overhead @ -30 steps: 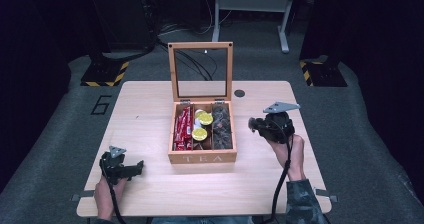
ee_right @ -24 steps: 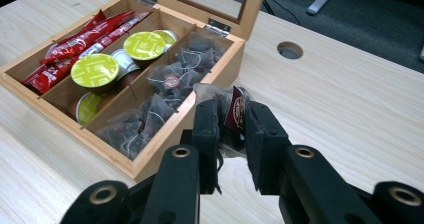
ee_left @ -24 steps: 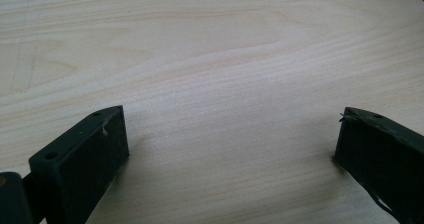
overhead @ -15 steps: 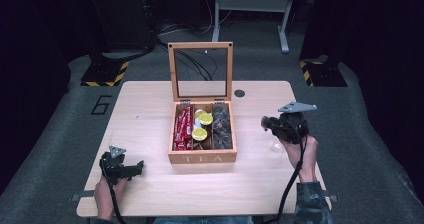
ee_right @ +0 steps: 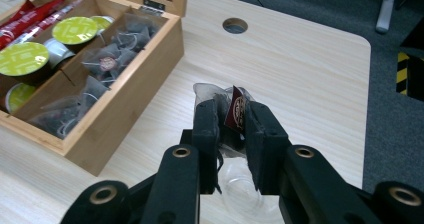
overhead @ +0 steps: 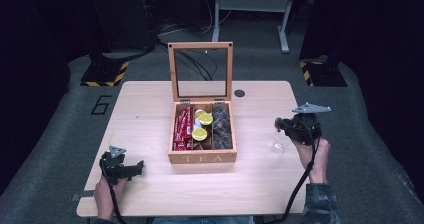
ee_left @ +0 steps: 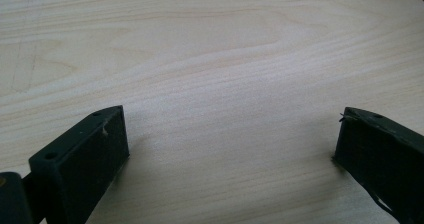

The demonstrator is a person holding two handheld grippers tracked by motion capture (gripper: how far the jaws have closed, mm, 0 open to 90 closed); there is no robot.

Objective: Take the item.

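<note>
Your right gripper (ee_right: 231, 121) pinches tea bag (ee_right: 235, 109) (small red tag sticks up), held over table (overhead: 150, 114), right of tea box (overhead: 202, 156), above clear glass cup (ee_right: 242, 191). Your left gripper (ee_left: 230, 144) low over bare wood, jaws spread wide, holding nothing.

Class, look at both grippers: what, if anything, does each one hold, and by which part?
The right gripper is shut on a tea bag, pinching its clear pouch near the top, with the red tag between the jaws. The left gripper is open, holding nothing.
</note>
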